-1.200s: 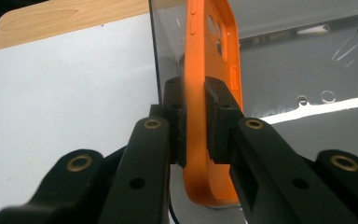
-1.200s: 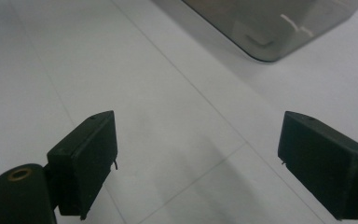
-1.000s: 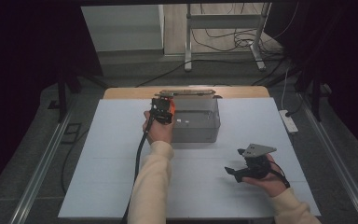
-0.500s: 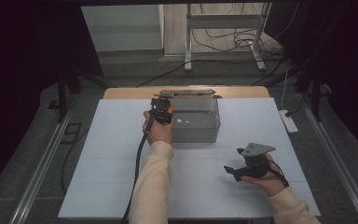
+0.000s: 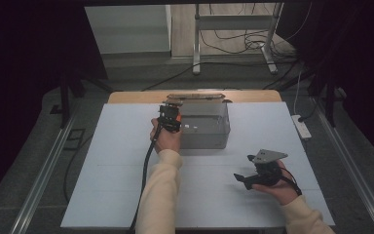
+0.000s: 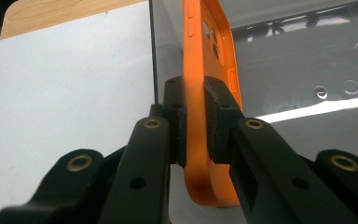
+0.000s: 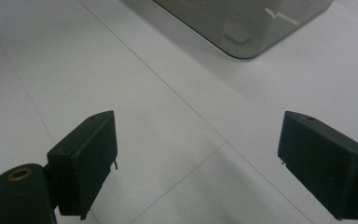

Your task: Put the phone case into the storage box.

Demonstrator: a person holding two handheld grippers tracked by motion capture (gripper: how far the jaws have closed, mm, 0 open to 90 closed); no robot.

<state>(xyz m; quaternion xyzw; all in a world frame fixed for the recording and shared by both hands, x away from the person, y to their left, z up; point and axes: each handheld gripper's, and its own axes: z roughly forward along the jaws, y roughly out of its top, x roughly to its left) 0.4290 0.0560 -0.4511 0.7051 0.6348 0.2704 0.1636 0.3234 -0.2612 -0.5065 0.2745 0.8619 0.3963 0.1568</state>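
Person wears pale cream-yellow long sleeves (image 5: 158,195) with ribbed cuffs on both arms. Left black two-jaw gripper (image 5: 169,118) has an orange-marked body and a black cable (image 5: 145,171) trailing back along the forearm; close up its matte black jaw arms carry brass-coloured rivet bushings (image 6: 152,123), small plain holes and rough dark foam-like pads (image 6: 182,135). Right black two-jaw gripper (image 5: 247,178) carries a grey three-cornered plate (image 5: 270,156) with small holes on top, and has blocky rectangular black pads (image 7: 89,161) and one brass bushing (image 7: 19,175).

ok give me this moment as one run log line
left hand-held gripper: shut on orange phone case | case: at clear box | right hand-held gripper: open, over table
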